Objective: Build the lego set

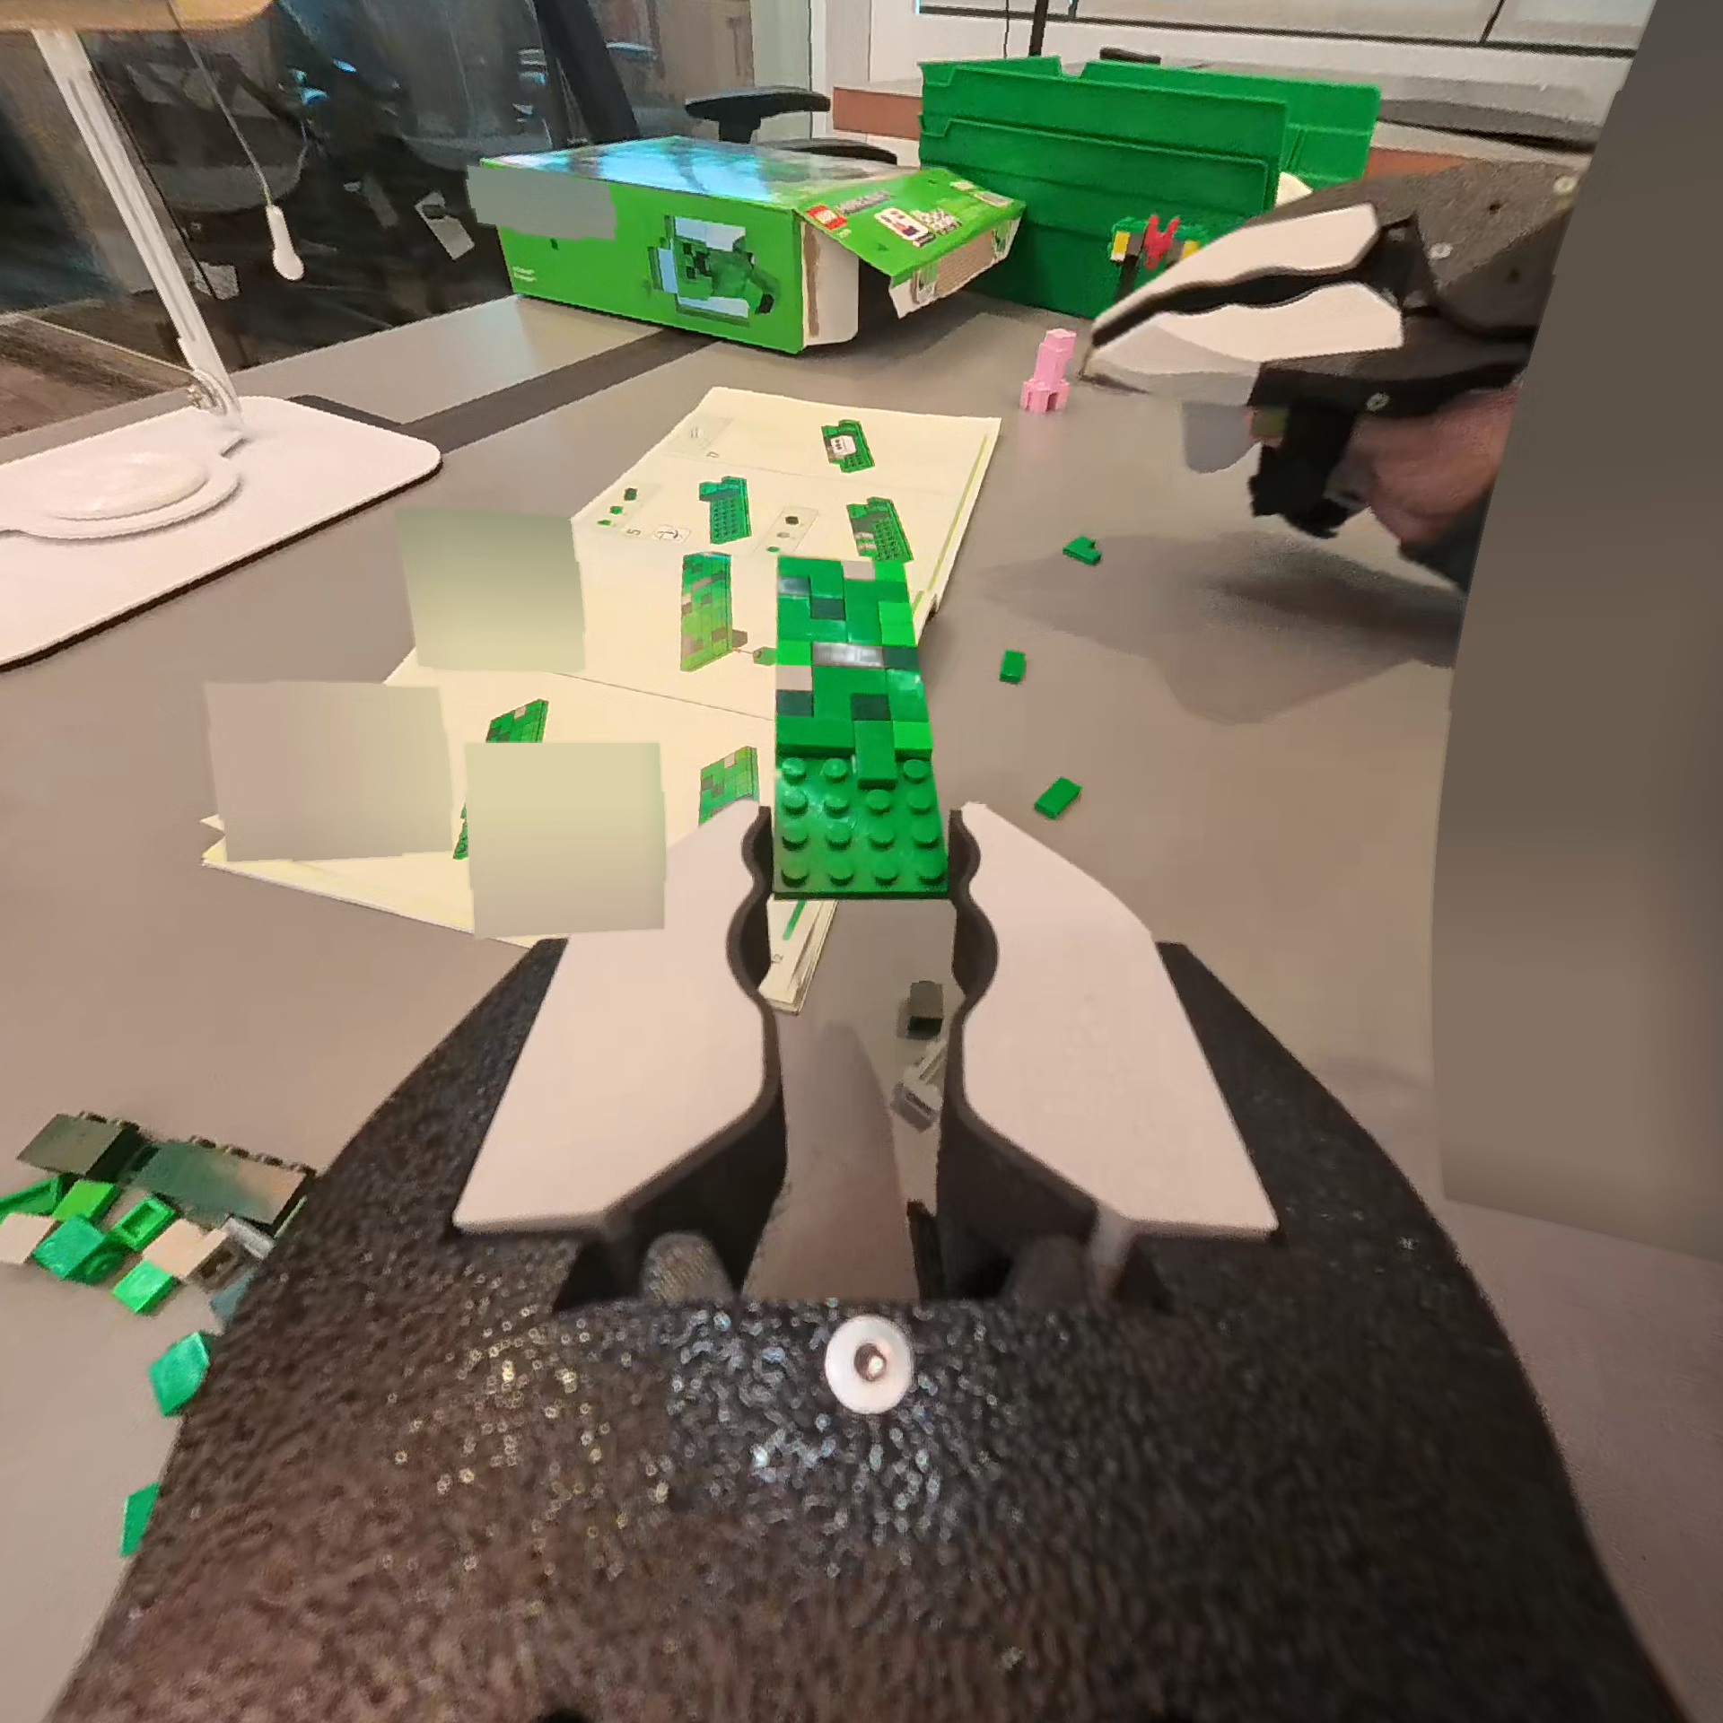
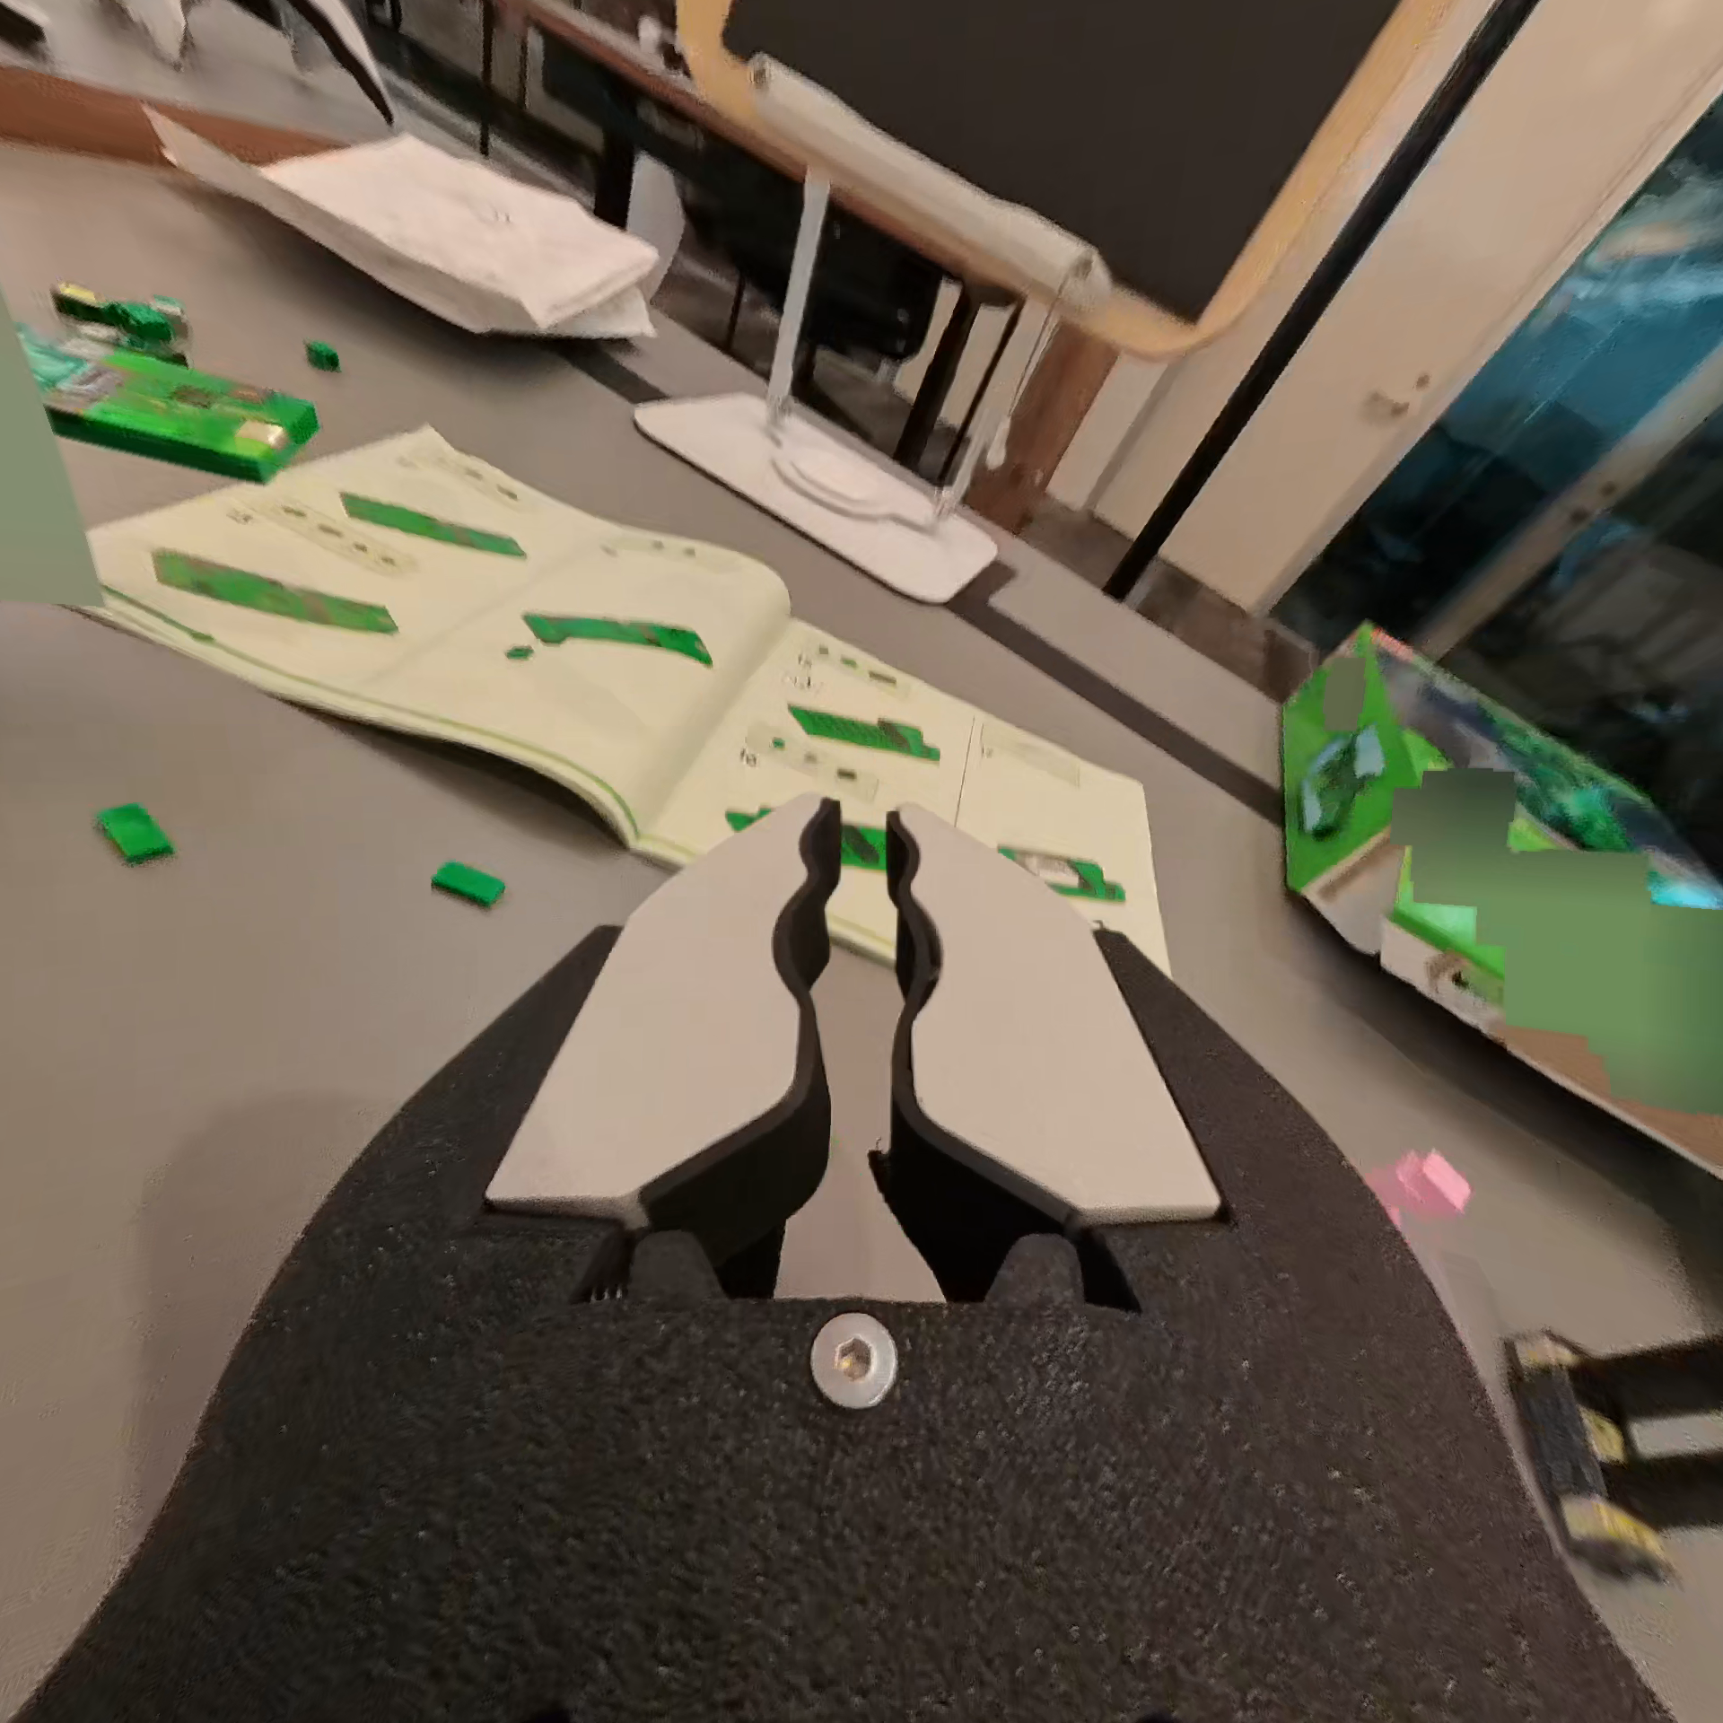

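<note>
Landmark: the open booklet lies flat on the worktop; all places below are given from it.
Plate: long green plate, near end studded and bare, far part tiled in mixed greens and grey. It overhangs the booklet's right edge, lined up beside the printed step, probably so build and drawing can be compared.
Left tongs: left tongs clenched on the plate's near end, one finger against each long side. Judged as a steadying hold, leaving the studs free from above.
Right tongs: right tongs hang over the booklet's near corner, nothing between them, a narrow gap left, so released. In the left view they sit well right of the booklet, raised off the worktop. Likely between picks.
Loose tiles: small green tiles scattered on the worktop off the booklet's right side, within the right tongs' reach; a bigger heap lies near-left of the booklet, by the left tongs' body.
Box: opened green box beyond the booklet, out of the working zone.
Pink figure: stands beyond the booklet's far right corner.
Progress: plate part-tiled; bare studs remain, so tiling looks unfinished.
Doubt: right view is smeared; which tile is aimed at cannot be told.
</note>
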The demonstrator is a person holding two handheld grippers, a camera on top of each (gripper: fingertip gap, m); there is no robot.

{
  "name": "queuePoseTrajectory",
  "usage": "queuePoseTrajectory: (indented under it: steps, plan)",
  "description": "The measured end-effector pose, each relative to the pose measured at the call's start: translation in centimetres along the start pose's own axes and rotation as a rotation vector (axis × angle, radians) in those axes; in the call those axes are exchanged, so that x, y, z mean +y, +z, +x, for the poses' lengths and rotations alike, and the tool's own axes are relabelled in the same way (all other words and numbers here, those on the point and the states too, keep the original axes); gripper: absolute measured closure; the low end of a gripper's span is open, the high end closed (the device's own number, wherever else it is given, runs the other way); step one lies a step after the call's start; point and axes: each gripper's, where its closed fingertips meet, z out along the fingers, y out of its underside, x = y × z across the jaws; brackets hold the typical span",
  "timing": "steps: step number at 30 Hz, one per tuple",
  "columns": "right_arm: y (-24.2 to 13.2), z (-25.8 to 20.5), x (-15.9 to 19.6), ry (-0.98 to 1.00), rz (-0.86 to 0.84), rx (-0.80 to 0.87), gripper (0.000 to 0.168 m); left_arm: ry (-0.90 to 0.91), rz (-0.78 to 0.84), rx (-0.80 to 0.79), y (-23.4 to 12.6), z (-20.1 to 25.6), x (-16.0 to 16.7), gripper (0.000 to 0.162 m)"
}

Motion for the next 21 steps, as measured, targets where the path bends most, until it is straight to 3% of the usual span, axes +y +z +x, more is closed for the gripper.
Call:
queuePoseTrajectory:
  steps: [2,4,7,11,17,21]
  plan:
    - [-0.6,-0.4,1.3,0.024,-0.082,-0.076,0.164,0.021,-0.008,0.003,0.1,0.3,0.1,0.127]
    - [-0.9,-3.3,2.6,0.034,-0.177,-0.280,0.163,0.049,-0.015,0.032,0.3,0.9,0.1,0.127]
    - [-0.8,-7.8,3.7,-0.072,-0.264,-0.528,0.153,0.097,-0.024,0.140,0.6,2.8,0.2,0.127]
    - [0.7,-9.6,4.2,-0.328,-0.284,-0.681,0.148,0.130,-0.062,0.233,0.7,4.2,0.8,0.127]
    - [2.2,-10.2,3.9,-0.410,-0.374,-0.934,0.149,0.090,-0.060,0.307,0.3,4.6,0.8,0.127]
    - [2.7,-10.7,3.6,-0.404,-0.406,-1.043,0.158,0.092,-0.069,0.318,0.3,4.7,0.9,0.127]
